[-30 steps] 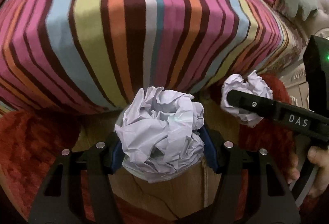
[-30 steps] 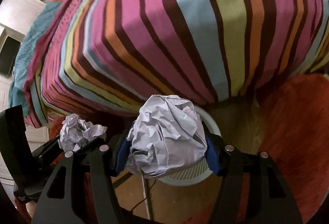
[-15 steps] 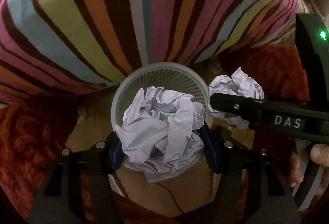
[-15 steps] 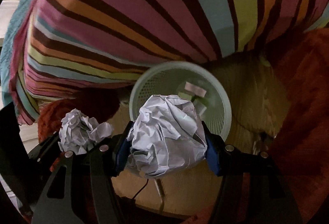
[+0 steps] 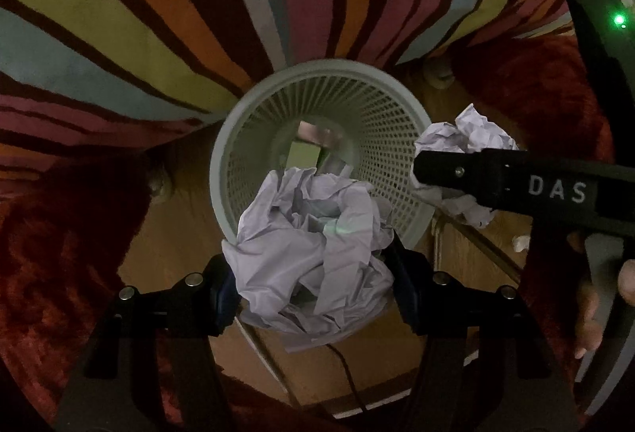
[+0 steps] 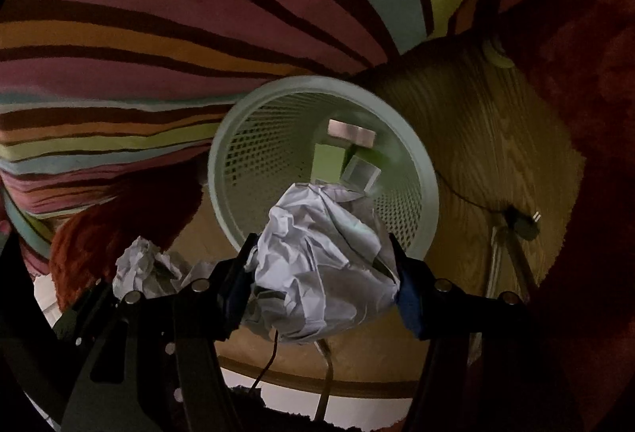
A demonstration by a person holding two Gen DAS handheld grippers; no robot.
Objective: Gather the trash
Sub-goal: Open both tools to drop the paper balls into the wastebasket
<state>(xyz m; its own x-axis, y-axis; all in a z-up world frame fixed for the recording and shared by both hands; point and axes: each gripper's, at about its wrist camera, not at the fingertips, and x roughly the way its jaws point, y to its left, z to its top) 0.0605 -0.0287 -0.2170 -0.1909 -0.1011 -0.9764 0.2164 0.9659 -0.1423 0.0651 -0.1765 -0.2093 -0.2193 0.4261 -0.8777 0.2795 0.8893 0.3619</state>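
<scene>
Crumpled paper held above a pale mesh basket [image 5: 401, 96]

One paper ball [image 5: 313, 253] is pinched by the left tool [image 5: 313, 285], another paper wad [image 6: 321, 265] by the right tool [image 6: 323, 285].

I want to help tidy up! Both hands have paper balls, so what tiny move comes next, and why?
Probably nudge both forward over the bin, then open the jaws. The left gripper and right gripper each pinch a paper ball near its front rim.

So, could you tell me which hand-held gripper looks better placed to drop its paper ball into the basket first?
Probably the left hand-held gripper: its paper ball overlaps the basket opening in its own view. The right one's ball appears beside the rim there, likely outside it.
</scene>
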